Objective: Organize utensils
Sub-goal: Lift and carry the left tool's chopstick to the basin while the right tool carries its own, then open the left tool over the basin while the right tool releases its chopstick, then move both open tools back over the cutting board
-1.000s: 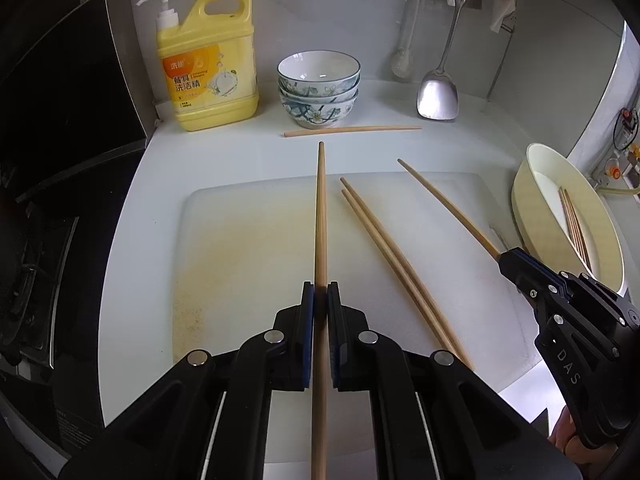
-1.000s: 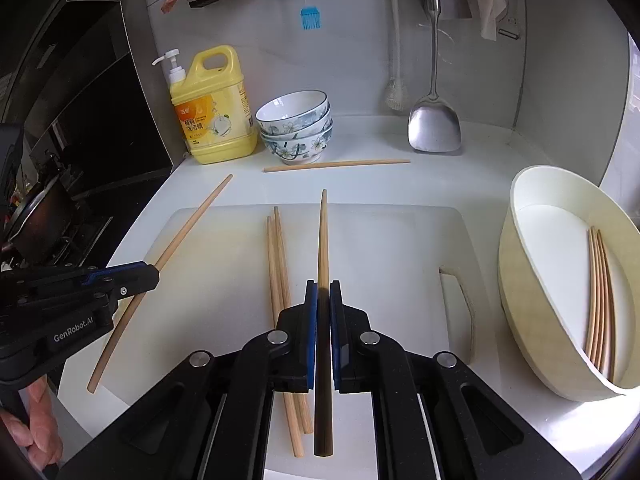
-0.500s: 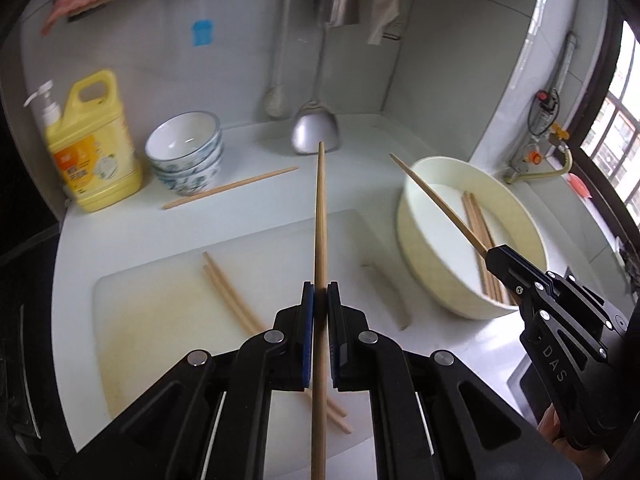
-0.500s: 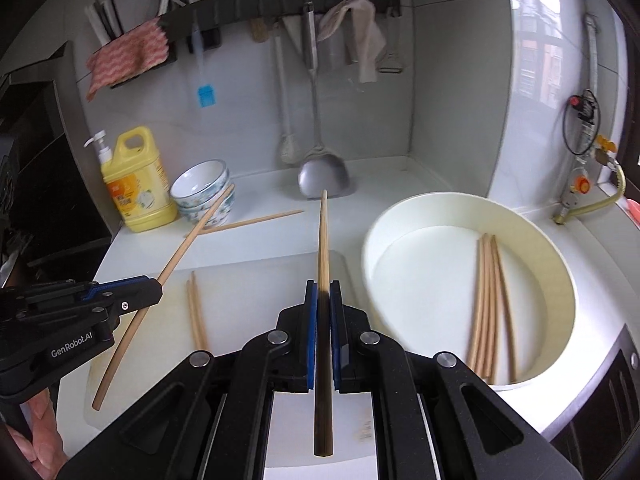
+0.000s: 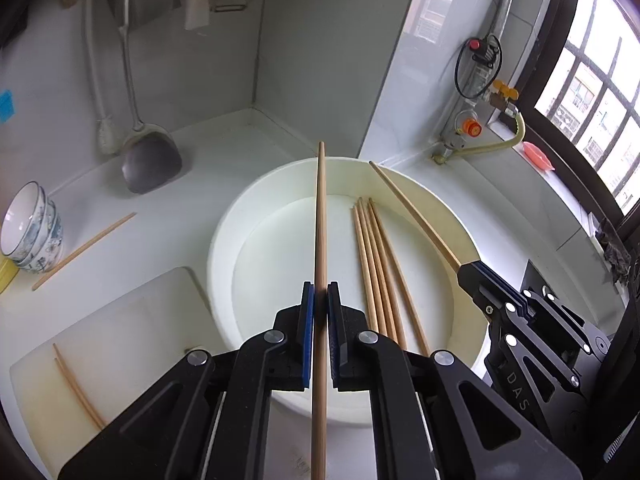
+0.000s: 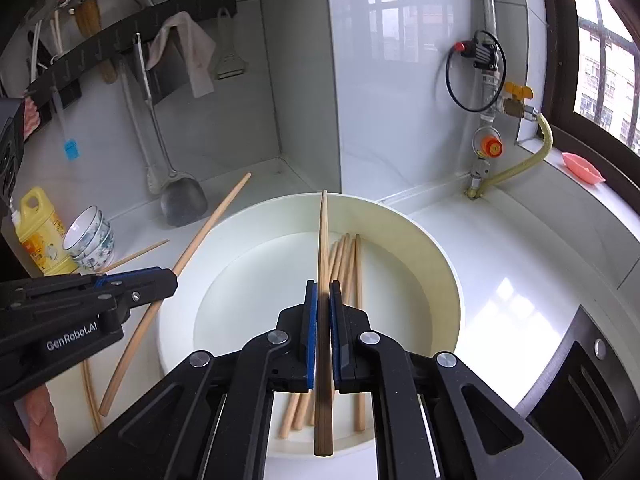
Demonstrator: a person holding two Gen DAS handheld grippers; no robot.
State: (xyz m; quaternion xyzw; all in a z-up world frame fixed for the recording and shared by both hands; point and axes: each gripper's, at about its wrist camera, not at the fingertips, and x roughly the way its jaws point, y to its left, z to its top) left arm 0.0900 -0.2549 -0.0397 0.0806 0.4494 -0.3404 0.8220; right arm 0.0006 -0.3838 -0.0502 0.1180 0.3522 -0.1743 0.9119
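My left tool (image 5: pixel 318 308) is clamped tight on one wooden chopstick (image 5: pixel 320 216), the blue pads pressing its shaft from both sides. The stick runs straight toward 12 o'clock, its tip above the far rim of the cream basin (image 5: pixel 224 232), and its rear end passes back between the tool's arms.

My right tool (image 6: pixel 320 312) is likewise closed on a second chopstick (image 6: pixel 322 240), which points to 12 o'clock over the same basin (image 6: pixel 444 264); its blunt end projects back toward 6 o'clock behind the pads. In the left wrist view this tool (image 5: pixel 470 274) enters at 4 o'clock, its stick (image 5: pixel 412 212) slanting toward 11 o'clock above the basin.

Inside the basin lies a bundle of chopsticks (image 5: pixel 378 268), flat on the floor, just to the 3 o'clock side of my left tool's stick and directly under my right tool's.

On the surface (image 5: pixel 224 136) at 9 o'clock rests a cutting board (image 5: pixel 120 320) bearing a pair of chopsticks (image 5: pixel 76 388); a single chopstick (image 5: pixel 84 250) lies beyond it, beside the stacked bowls (image 5: pixel 30 232).
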